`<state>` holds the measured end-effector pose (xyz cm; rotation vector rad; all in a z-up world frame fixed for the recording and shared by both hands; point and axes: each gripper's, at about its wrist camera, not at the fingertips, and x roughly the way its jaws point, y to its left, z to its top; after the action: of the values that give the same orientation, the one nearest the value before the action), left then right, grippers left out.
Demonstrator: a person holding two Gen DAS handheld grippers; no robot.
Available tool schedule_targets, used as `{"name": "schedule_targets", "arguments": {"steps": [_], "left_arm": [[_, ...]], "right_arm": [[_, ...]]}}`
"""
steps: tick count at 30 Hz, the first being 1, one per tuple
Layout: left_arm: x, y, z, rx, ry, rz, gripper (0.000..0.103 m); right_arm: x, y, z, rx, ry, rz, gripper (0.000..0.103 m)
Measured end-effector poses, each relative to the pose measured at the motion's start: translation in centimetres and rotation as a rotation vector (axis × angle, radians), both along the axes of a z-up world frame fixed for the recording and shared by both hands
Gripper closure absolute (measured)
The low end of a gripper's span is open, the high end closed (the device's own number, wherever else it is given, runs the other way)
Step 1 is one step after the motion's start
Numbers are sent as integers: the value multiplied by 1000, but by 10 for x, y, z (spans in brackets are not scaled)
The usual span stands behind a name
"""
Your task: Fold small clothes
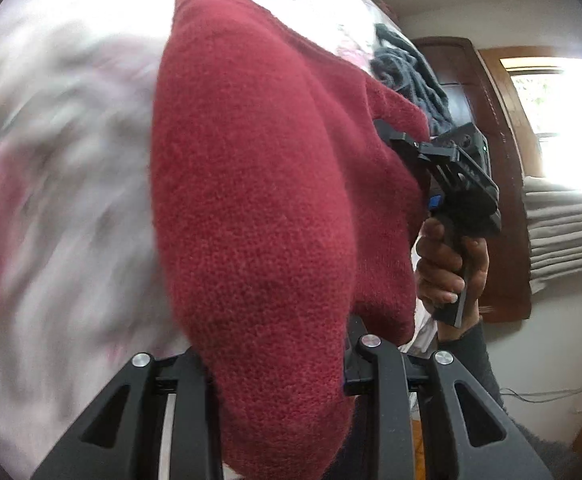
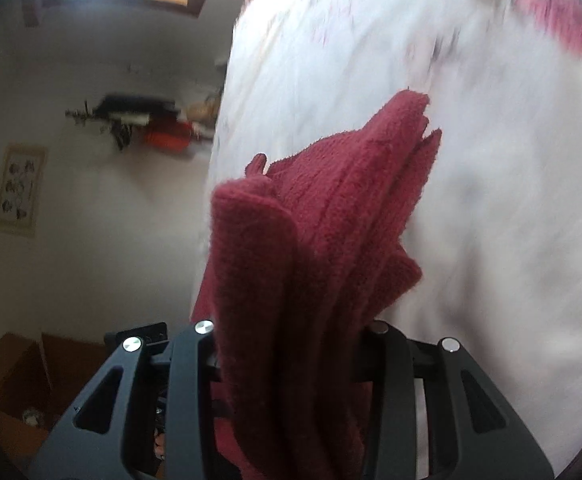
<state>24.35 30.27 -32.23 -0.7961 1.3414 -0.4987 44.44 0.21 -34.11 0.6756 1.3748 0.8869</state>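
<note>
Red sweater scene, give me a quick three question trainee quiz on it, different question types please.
1. True or false: both grippers are clamped on the red sweater.
2. Multiple choice: in the left wrist view, the hand holds
A. a hanger
B. the right gripper
C. a grey garment
3. Fill in: the sweater hangs in front of a blurred white, ____-patterned bedspread.

Key: 1 true, it is bunched between the left gripper fingers too; 2 B; 3 pink.
</note>
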Motion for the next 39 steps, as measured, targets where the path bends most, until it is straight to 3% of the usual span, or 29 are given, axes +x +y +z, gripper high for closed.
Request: {"name": "schedule_targets", "arguments": {"steps": [3,4,5,6,8,11,13,16,18,19,20,22,25,27,29,31,33,35,37,38,39], "left_arm": [[-29,16,-38,20,69,26,69],[-37,22,-57,49,114,45,65],[-40,24,-69,70,140,57,56],[-43,29,-80,54,158,76,51],[-43,34,-74,60,153,100,43],[-53,50,-29,251,27,167,31],[-65,54,6,333,-95,181,31],[-77,34,34,225,-210,108,31],[-76,14,29,164,-222,28,32],[-74,4,17,158,-205,-2,34],[-72,-2,7,158,-180,-19,38],[-70,-10,-19,170,-113,-39,42],[-69,-17,-35,164,-63,-57,47],[-65,-16,-21,136,-67,-78,47],[-58,-4,14,65,-152,-75,46],[-41,13,33,85,-215,-45,45],[-8,28,38,77,-242,-4,45],[33,37,24,100,-228,19,45],[66,37,-9,165,-156,-4,46],[74,33,-24,189,-124,-15,50],[81,31,-37,188,-94,-21,54]], "right_arm": [[-31,30,-36,-58,51,53,68],[-38,38,-50,-102,70,71,64],[-43,39,-63,-149,90,63,53],[-43,37,-66,-180,90,46,48],[-43,13,-57,-178,93,-59,36],[-55,-27,-20,-163,9,-191,34],[-75,-36,9,-193,-74,-191,38],[-97,-17,18,-268,-150,-102,44],[-103,-5,4,-321,-163,-61,47],[-104,1,-5,-343,-163,-50,59],[-101,11,-12,-368,-168,-43,87],[-93,17,-12,-405,-219,-70,90],[-82,6,-43,-464,-159,-122,88],[-82,5,-42,-451,-160,-107,82],[-86,-3,-25,-427,-181,-107,77],[-93,-13,6,-433,-279,-153,77],[-93,-6,24,-404,-332,-120,77],[-85,18,14,-413,-323,-16,82],[-71,31,-10,-512,-311,32,95],[-66,30,-27,-588,-314,46,103],[-62,27,-37,-583,-293,39,103]]}}
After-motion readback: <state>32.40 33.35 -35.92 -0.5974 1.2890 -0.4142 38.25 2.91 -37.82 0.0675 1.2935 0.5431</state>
